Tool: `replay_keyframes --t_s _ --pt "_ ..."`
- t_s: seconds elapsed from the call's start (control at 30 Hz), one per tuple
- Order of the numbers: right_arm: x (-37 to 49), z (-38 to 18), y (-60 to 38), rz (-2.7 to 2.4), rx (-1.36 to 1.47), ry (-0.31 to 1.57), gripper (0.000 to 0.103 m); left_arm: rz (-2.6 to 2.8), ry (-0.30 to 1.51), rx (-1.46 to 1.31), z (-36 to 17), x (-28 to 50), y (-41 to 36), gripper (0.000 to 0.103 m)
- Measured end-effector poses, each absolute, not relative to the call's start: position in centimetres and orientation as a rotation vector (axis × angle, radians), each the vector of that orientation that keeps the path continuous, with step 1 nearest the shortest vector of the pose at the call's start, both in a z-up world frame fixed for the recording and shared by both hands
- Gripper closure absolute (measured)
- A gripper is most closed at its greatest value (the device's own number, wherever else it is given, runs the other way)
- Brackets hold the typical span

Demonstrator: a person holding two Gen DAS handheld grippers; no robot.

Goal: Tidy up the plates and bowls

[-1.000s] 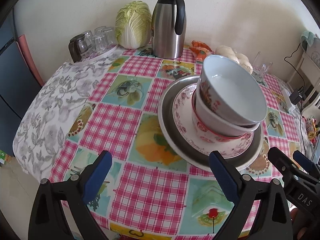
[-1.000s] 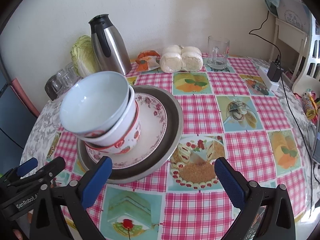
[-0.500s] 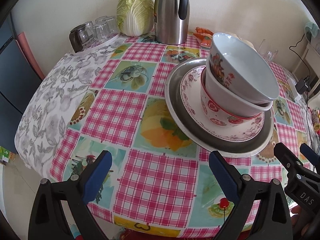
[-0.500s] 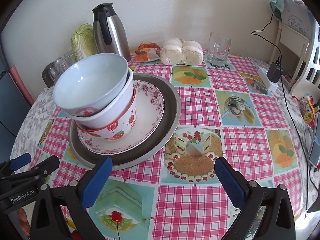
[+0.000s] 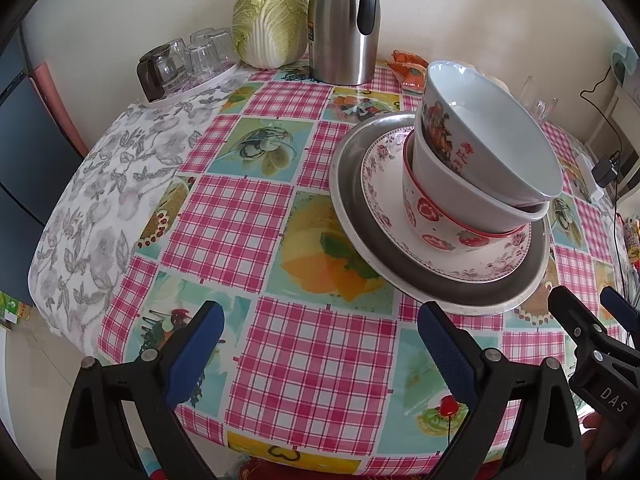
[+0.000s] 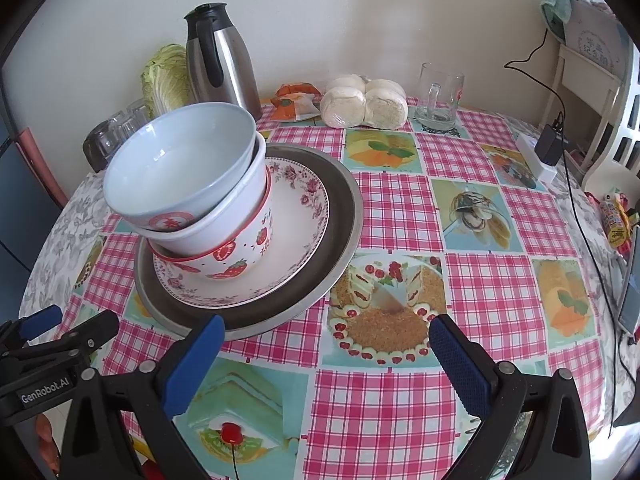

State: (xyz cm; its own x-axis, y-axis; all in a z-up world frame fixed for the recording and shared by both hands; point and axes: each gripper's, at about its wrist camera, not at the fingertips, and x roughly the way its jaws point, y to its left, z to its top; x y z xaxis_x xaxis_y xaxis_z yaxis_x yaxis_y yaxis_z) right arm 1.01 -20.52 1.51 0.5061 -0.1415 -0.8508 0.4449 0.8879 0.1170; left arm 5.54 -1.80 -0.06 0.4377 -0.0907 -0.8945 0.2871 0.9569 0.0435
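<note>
A stack of three nested bowls was seen near the middle of the table: a pale blue-white porcelain bowl with a red emblem [image 6: 176, 168] was tilted on top, a plain white bowl [image 6: 224, 220] was nested beneath it, and a white bowl printed with red strawberries [image 6: 240, 256] was set at the bottom. The stack was carried off-centre on a white plate with a pink floral rim [image 6: 296, 216], which was itself laid inside a wide, shallow grey metal plate [image 6: 340, 216]. All of this was rested on a round table covered with a pink checked oilcloth bearing food pictures [image 6: 400, 216]. The left gripper [image 5: 320, 332] was held over the near edge of the table, its blue-padded fingers [image 5: 196, 348] spread wide with nothing between them, just short of the metal plate. The right gripper [image 6: 324, 344] was likewise held spread and empty, its left finger close to the metal plate's near rim. Behind the stack, a stainless steel thermos jug with a black handle [image 6: 220, 56], a pale green napa cabbage [image 5: 270, 20] and a tray of upturned clear glasses [image 5: 188, 64] were ranged by the wall. Farther to the right, an orange snack packet [image 6: 296, 104], bagged white steamed buns [image 6: 364, 102] and a clear glass mug [image 6: 438, 96] were seen.
</note>
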Motion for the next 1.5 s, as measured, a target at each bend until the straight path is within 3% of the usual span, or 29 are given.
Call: replay_keyframes --t_s 1.5 --pt "0.86 0.90 -20.93 -0.374 0.359 1.014 0.000 -0.221 1.107 0.224 -0.21 5.58 -1.88 0.005"
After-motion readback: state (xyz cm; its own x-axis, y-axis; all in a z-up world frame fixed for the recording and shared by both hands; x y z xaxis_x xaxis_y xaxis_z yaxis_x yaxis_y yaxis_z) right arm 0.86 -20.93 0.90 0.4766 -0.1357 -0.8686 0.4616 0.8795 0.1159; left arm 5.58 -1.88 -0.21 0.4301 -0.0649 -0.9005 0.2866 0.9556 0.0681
